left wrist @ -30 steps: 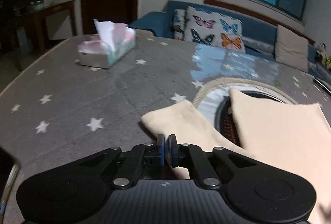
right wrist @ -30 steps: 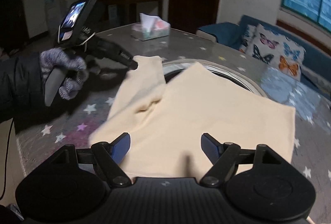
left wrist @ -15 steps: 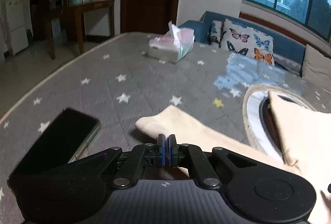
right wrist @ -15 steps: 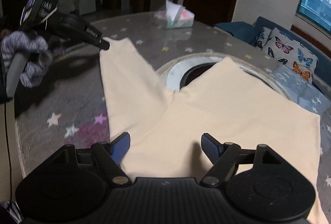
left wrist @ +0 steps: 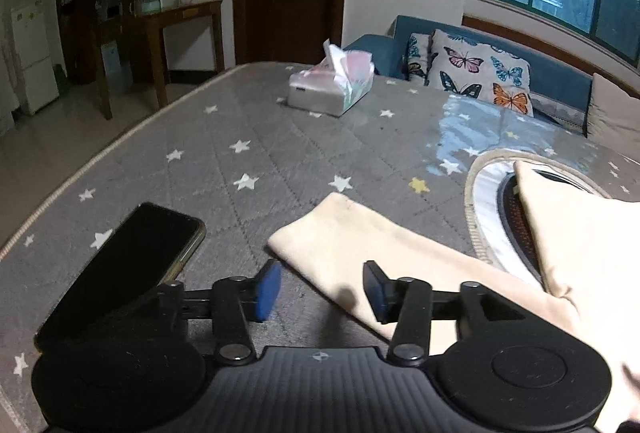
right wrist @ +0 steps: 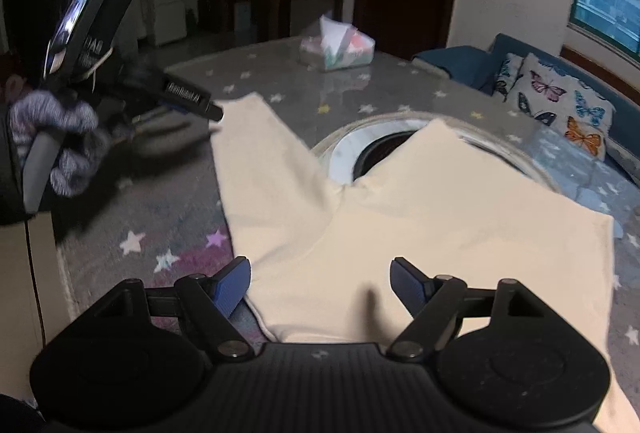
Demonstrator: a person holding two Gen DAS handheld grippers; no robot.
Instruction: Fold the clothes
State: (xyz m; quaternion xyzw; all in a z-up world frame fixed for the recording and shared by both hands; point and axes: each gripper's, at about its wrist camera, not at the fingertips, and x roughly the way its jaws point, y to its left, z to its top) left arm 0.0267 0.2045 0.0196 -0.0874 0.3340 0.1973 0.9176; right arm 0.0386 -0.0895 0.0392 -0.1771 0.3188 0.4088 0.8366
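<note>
**Spreading the cream garment, no fold made yet**

Letting go is what my left gripper (left wrist: 318, 291) does right now: its jaws are opening, the blue pads (left wrist: 267, 289) stand clear of the cloth, and the end of the cream sleeve (left wrist: 344, 233) lies flat on the table just ahead of them, low in the centre of the left wrist view. My right gripper (right wrist: 320, 285) hangs with its jaws wide apart over the near edge of the cream garment (right wrist: 420, 225), clamped on nothing.

As I judge it, the job is barely begun. The garment lies spread across the grey star-patterned table cover (left wrist: 224, 161), one sleeve drawn out toward the left of the frame, the body filling the centre and right of the right wrist view. I see no fold in it anywhere; all the folding is left to do, starting perhaps with that sleeve.

The two views split the scene between them. From the left wrist I see a dark phone (left wrist: 132, 261) lying at lower left, just beside the sleeve end, which the right wrist view does not show. From the right wrist I see the whole layout of the garment, its upper edge draped over a round opening in the table (right wrist: 352, 149), and my gloved left hand (right wrist: 56, 145) at the left edge holding its tool. The tissue box (left wrist: 332, 89) shows in both, far up the table, well apart from the cloth.
</note>
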